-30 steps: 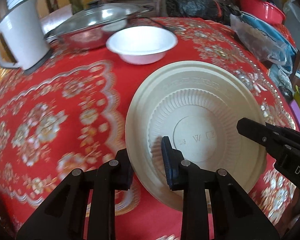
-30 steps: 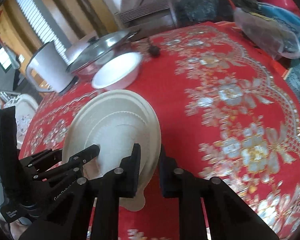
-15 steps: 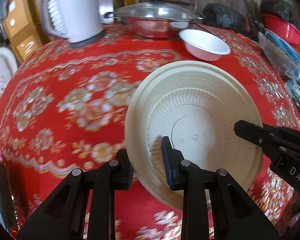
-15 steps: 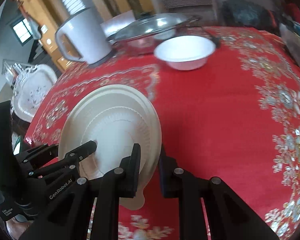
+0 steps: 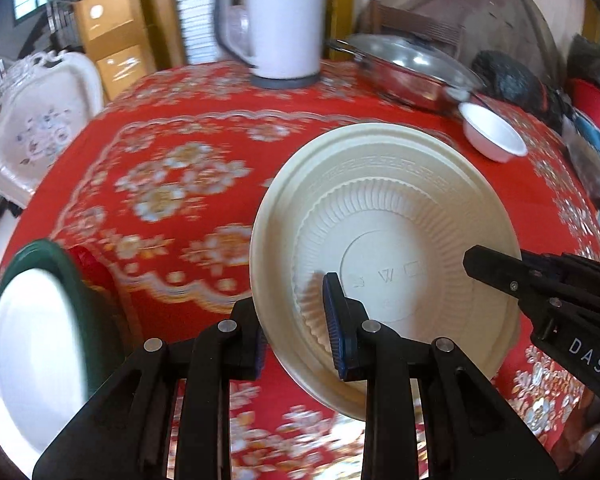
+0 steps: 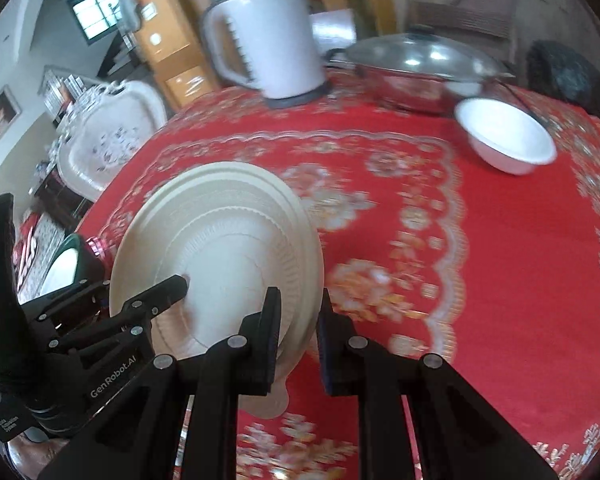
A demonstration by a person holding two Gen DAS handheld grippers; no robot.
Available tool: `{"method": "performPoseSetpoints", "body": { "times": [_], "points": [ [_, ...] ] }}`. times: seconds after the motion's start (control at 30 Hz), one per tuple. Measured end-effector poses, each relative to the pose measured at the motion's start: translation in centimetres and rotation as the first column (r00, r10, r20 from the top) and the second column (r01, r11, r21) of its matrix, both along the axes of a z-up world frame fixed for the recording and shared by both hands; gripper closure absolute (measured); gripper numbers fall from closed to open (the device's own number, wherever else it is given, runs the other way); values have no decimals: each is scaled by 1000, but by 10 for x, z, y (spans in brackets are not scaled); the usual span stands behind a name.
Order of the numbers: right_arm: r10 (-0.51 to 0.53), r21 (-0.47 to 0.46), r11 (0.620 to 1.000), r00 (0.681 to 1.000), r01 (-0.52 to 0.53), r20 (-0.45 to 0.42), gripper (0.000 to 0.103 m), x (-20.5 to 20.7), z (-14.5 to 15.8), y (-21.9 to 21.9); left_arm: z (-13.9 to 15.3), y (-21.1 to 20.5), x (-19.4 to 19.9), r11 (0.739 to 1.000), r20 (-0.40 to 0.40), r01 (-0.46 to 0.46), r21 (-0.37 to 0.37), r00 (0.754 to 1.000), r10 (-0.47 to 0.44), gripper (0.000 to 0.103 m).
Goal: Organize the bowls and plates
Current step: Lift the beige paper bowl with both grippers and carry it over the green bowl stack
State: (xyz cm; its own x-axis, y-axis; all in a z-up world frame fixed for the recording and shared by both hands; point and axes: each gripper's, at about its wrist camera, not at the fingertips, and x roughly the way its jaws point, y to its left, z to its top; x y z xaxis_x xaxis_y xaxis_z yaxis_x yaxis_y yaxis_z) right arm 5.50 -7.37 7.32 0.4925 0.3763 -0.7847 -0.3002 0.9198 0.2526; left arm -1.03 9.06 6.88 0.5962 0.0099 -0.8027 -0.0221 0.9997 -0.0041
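Over the red-clothed desk (image 5: 188,136), both grippers carry one cream plate (image 5: 384,240) between them, lifted clear of the cloth and tilted steeply, its underside turned to the left wrist camera. The plate is the largest thing near the jaws; its face stands almost on edge, so its wide axis runs from one gripper across to the other.

At the lower left of the left wrist view lies a white dish inside a dark green rim (image 5: 32,340), blurred, at the near edge of the desk. It lies to the left of the held plate, on the side of the left gripper, so I judge the left hand is the nearer one to it. If this is the stacking place, the plate must be laid flat before it goes down there; I cannot tell it for sure.

The left gripper (image 5: 296,328) has its jaws pinching the near rim of the plate. The right gripper (image 6: 298,332) also has its jaws pressed on the rim, at the opposite edge.

Far away at the back right stands a small white bowl (image 6: 508,144), well apart from both grippers, beside a steel pan with a lid (image 6: 420,64) and near a white kettle (image 6: 268,40).
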Motion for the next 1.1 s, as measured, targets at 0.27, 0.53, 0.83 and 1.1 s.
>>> {"method": "performPoseSetpoints", "body": {
  "times": [0.27, 0.53, 0.83, 1.1],
  "points": [
    [111, -5, 994, 993, -111, 39, 86, 0, 15, 66, 16, 68, -28, 993, 34, -115, -16, 993, 115, 78],
    [227, -22, 974, 971, -226, 82, 84, -2, 29, 135, 31, 122, -52, 975, 63, -215, -48, 974, 218, 78],
    [299, -39, 954, 949, -297, 98, 84, -6, 32, 181, 35, 161, -72, 959, 84, -274, -70, 957, 279, 78],
    [358, -52, 934, 930, -354, 81, 84, -16, 24, 213, 17, 187, -89, 941, 48, -324, -94, 943, 329, 78]
  ]
}}
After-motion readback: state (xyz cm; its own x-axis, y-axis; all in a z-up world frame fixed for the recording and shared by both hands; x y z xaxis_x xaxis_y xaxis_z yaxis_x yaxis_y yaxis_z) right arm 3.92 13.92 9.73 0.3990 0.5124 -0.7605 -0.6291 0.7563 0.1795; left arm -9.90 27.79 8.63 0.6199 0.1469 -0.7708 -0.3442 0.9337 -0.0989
